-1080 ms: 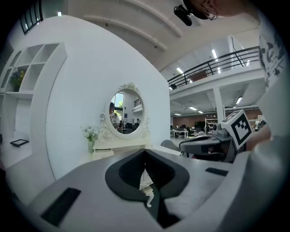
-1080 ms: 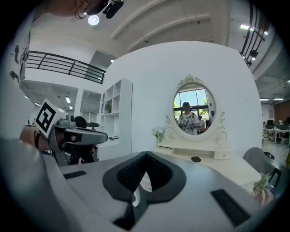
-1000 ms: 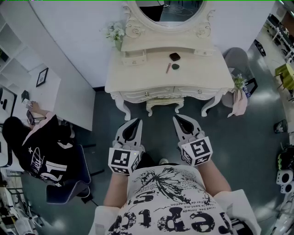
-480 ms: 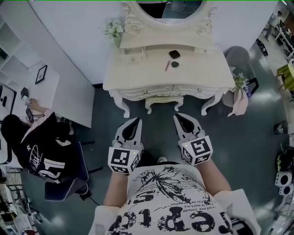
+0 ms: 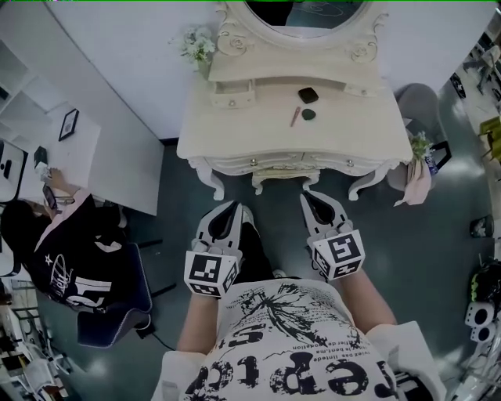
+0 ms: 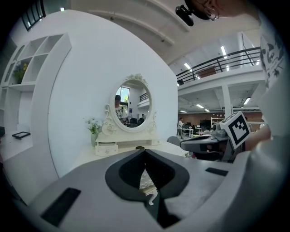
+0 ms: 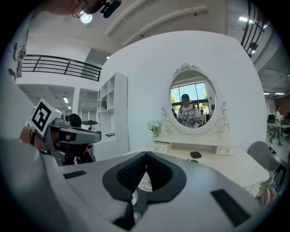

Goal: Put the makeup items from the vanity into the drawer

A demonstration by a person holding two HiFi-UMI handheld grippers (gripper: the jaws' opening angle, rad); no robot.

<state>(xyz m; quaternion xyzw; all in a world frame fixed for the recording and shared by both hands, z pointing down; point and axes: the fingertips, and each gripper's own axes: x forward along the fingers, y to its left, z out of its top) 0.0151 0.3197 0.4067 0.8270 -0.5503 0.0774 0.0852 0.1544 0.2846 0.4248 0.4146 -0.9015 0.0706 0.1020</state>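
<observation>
The cream vanity (image 5: 235,133) stands ahead, under its oval mirror (image 5: 305,12). On its top lie a black compact (image 5: 308,95), a pink stick (image 5: 295,116) and a small dark round item (image 5: 309,114). A small drawer box (image 5: 232,93) sits at the back left, and the front drawers (image 5: 258,162) are closed. My left gripper (image 5: 235,206) and right gripper (image 5: 307,196) hover side by side short of the vanity's front edge, both shut and empty. In the right gripper view the compact (image 7: 195,155) shows beyond my shut gripper (image 7: 146,154). The left gripper (image 6: 144,149) points at the vanity (image 6: 131,147).
A person (image 5: 63,258) sits on a dark chair (image 5: 117,305) at a white desk (image 5: 102,157) to the left. A grey chair (image 5: 419,102) and a pale bag with flowers (image 5: 419,168) stand right of the vanity. A flower vase (image 5: 197,47) is at its back left corner.
The vanity has come a little nearer and shifted slightly right in the head view. A leg has stepped forward between the grippers. Both grippers stay shut and level.
</observation>
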